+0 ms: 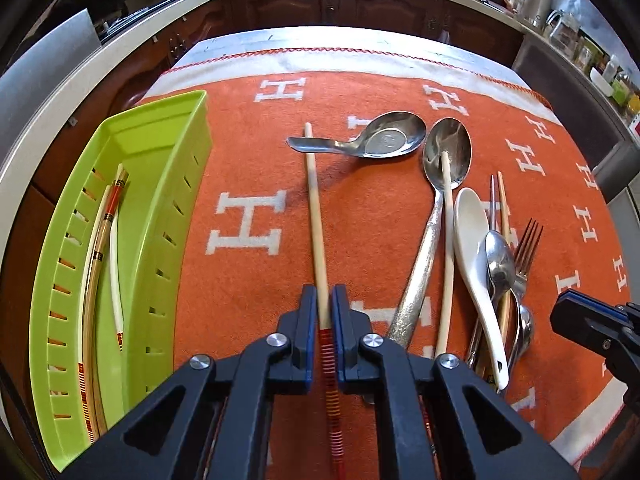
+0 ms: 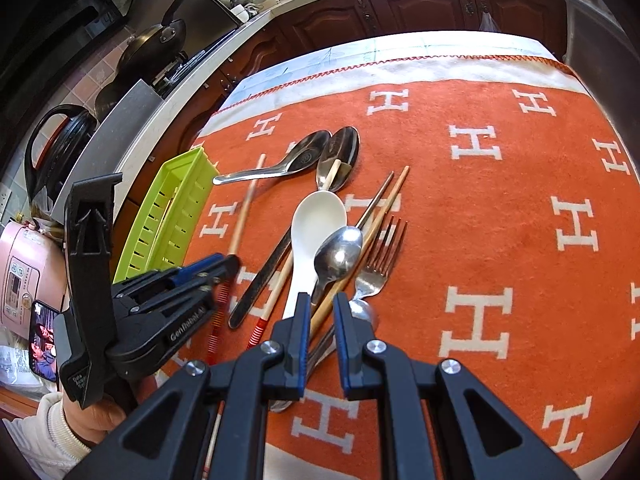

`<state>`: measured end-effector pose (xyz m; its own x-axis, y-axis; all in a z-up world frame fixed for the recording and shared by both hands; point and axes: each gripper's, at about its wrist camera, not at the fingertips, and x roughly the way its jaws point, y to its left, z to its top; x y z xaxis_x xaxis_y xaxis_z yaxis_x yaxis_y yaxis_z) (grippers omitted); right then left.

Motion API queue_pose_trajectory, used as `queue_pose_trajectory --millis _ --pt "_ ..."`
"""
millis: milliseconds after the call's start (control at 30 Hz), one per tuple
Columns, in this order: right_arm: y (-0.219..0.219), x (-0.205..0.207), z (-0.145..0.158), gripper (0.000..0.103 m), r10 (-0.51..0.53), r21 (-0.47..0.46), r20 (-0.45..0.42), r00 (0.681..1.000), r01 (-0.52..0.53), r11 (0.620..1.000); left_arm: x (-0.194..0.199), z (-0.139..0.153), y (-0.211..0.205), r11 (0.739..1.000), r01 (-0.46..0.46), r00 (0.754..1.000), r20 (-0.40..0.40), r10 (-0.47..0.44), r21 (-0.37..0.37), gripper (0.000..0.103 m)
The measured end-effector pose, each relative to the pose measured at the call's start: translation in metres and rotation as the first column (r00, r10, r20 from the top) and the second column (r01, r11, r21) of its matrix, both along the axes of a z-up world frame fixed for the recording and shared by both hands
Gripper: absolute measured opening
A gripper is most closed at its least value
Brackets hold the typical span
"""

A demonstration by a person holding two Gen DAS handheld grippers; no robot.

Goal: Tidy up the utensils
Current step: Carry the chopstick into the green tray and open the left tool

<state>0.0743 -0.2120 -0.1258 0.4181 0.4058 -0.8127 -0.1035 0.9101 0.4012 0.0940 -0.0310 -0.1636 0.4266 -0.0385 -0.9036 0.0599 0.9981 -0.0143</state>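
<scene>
My left gripper (image 1: pixel 323 300) is shut on a pale chopstick (image 1: pixel 314 208) with a red-striped end, its tip near a steel soup spoon (image 1: pixel 384 136). The green slotted tray (image 1: pixel 132 240) lies to its left and holds chopsticks (image 1: pixel 114 240). To the right lie a long silver spoon (image 1: pixel 440 184), another pale chopstick (image 1: pixel 448 220), a white ceramic spoon (image 1: pixel 476 248), small steel spoons (image 1: pixel 500 264) and a fork (image 1: pixel 528 248). My right gripper (image 2: pixel 322 308) is slightly open and empty, over the pile of white spoon (image 2: pixel 316 220), steel spoon (image 2: pixel 340 252), fork (image 2: pixel 380 256) and brown chopsticks (image 2: pixel 384 200).
An orange blanket with white H letters (image 1: pixel 248 224) covers the table. Brown cabinets (image 1: pixel 360 4) and a counter with kitchenware stand beyond the far edge. The left gripper also shows in the right wrist view (image 2: pixel 228 262), with a phone (image 2: pixel 42 340) and a pink cooker (image 2: pixel 20 272) at the left.
</scene>
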Motion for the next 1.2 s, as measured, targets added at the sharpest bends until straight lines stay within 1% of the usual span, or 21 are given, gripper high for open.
queue_pose_trajectory --millis 200,300,467,600,667,767,867,967,1067,1100,1133,1200 --pt "-0.007 0.0 0.005 0.012 -0.024 -0.001 0.013 1.0 0.024 1.0 -0.007 0.003 0.014 1.0 -0.022 1.0 -0.007 0.022 -0.016 0.003" --pt "-0.012 0.001 0.009 0.012 -0.04 -0.002 0.02 0.999 0.041 0.999 -0.013 0.011 0.024 0.999 -0.037 0.999 -0.005 0.037 -0.031 0.003" --pt "-0.015 -0.001 0.011 0.012 -0.055 -0.006 0.023 0.998 0.055 0.998 -0.029 0.044 0.037 0.998 -0.05 0.997 0.057 0.053 -0.045 0.003" --pt "-0.012 -0.004 0.013 0.012 -0.052 -0.003 0.024 0.998 0.052 0.999 -0.039 0.075 0.052 0.996 -0.072 0.99 0.114 0.078 -0.056 0.003" --pt "-0.01 -0.005 0.014 0.012 -0.046 -0.006 0.027 0.999 0.046 0.999 -0.044 0.089 0.062 0.995 -0.086 0.986 0.141 0.092 -0.045 0.003" --pt "-0.007 -0.006 0.016 0.012 -0.039 -0.012 0.029 0.999 0.04 0.999 -0.045 0.098 0.077 0.993 -0.114 0.981 0.157 0.117 -0.027 0.003" --pt "-0.003 -0.007 0.016 0.012 -0.037 -0.014 0.026 0.999 0.037 0.999 -0.046 0.098 0.101 0.988 -0.155 0.977 0.146 0.154 -0.007 0.003" --pt "-0.001 -0.006 0.017 0.012 -0.035 -0.019 0.025 0.999 0.036 0.999 -0.041 0.085 0.117 0.983 -0.182 0.978 0.107 0.181 0.0 0.003" --pt "0.002 -0.007 0.016 0.012 -0.035 -0.028 0.018 0.999 0.036 0.999 -0.038 0.07 0.123 0.982 -0.185 0.981 0.076 0.181 0.045 0.004" --pt "0.002 -0.007 0.015 0.012 -0.035 -0.031 0.015 0.999 0.035 0.999 -0.039 0.066 0.125 0.981 -0.186 0.981 0.066 0.183 0.052 0.008" --pt "0.003 -0.007 0.014 0.012 -0.035 -0.035 0.011 0.999 0.035 0.999 -0.038 0.062 0.126 0.981 -0.185 0.982 0.053 0.182 0.054 0.014" --pt "0.005 -0.007 0.014 0.012 -0.034 -0.041 0.007 0.999 0.034 0.999 -0.039 0.057 0.126 0.981 -0.186 0.982 0.047 0.183 0.055 0.022"
